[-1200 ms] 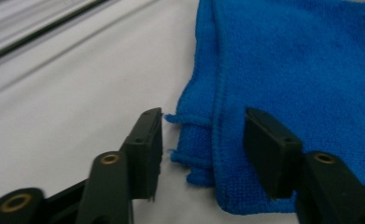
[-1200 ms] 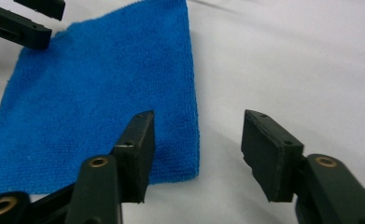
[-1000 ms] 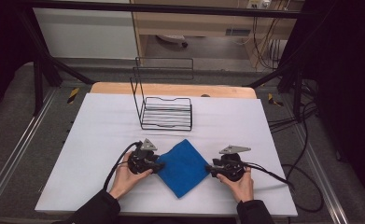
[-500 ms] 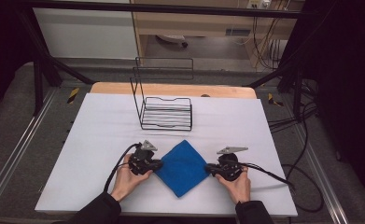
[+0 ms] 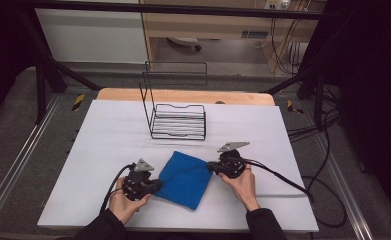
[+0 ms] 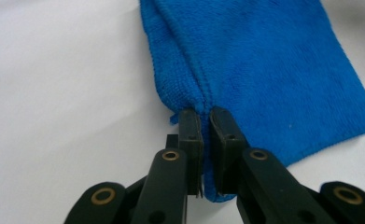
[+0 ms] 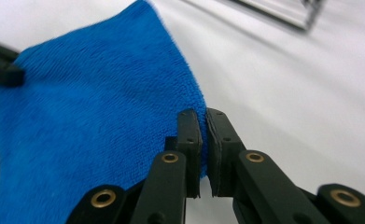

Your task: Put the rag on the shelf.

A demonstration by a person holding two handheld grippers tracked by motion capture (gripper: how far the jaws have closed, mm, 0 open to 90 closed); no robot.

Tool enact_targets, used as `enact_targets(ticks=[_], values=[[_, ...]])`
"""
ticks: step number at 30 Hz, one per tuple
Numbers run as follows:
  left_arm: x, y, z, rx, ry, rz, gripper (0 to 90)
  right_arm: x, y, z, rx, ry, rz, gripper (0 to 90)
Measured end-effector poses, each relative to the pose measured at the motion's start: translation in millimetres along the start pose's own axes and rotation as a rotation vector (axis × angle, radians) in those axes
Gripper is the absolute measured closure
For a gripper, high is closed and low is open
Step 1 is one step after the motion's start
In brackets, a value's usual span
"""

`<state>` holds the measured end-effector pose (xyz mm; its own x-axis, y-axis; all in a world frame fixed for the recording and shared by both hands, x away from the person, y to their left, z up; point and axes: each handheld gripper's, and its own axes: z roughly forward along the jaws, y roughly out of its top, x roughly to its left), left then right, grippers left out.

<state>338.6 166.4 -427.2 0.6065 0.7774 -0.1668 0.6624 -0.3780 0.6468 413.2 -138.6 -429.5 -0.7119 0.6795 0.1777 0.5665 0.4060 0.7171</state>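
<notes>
Cloth [image 5: 185, 177]: between my tools, before the wire rack [image 5: 178, 121].
Left tool [image 5: 152, 186]: pinching its left corner.
Right tool [image 5: 211, 166]: pinching its right corner.

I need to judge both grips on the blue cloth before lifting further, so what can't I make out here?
- Blue terry cloth: in the high view its left corner is hidden under the left claw.
- Cloth corner in the right claw: in the right gripper view the black jaws cover how deep it sits.
- Black wire rack: in the right gripper view it is blurred and cut off by the top edge.
</notes>
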Motion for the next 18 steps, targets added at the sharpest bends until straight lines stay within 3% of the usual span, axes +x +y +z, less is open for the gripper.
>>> enact_targets(ticks=[4,7,8,10,12,15,16,18], values=[[1.2,-6.8,-3.0,-0.018,0.019,-0.016,82.9,5.8,14.5,28.9,0.007,-0.017,-0.097,84.0],[3.0,-8.8,1.4,-0.021,0.025,-0.009,81.4,7.4,12.4,34.7,-0.024,-0.058,-0.103,72.8],[4.1,-9.4,2.3,-0.024,0.023,-0.008,81.4,7.4,12.4,34.7,-0.024,-0.058,-0.103,72.8],[7.5,-10.0,1.9,-0.034,0.022,0.0,74.4,12.9,7.2,23.2,-0.058,-0.089,-0.123,55.0],[10.8,-9.9,-0.1,-0.051,0.021,0.013,67.8,18.9,3.7,8.6,-0.095,-0.093,-0.12,46.8],[16.6,-8.5,-6.0,-0.08,0.009,0.038,57.0,30.1,-5.7,-10.7,-0.122,-0.037,-0.06,42.8],[18.4,-7.8,-7.6,-0.086,0.006,0.045,57.0,30.1,-5.7,-10.7,-0.122,-0.037,-0.06,42.8],[22.7,-7.1,-11.4,-0.107,-0.005,0.057,46.1,43.2,-18.5,-20.5,-0.102,-0.023,-0.045,39.1]])
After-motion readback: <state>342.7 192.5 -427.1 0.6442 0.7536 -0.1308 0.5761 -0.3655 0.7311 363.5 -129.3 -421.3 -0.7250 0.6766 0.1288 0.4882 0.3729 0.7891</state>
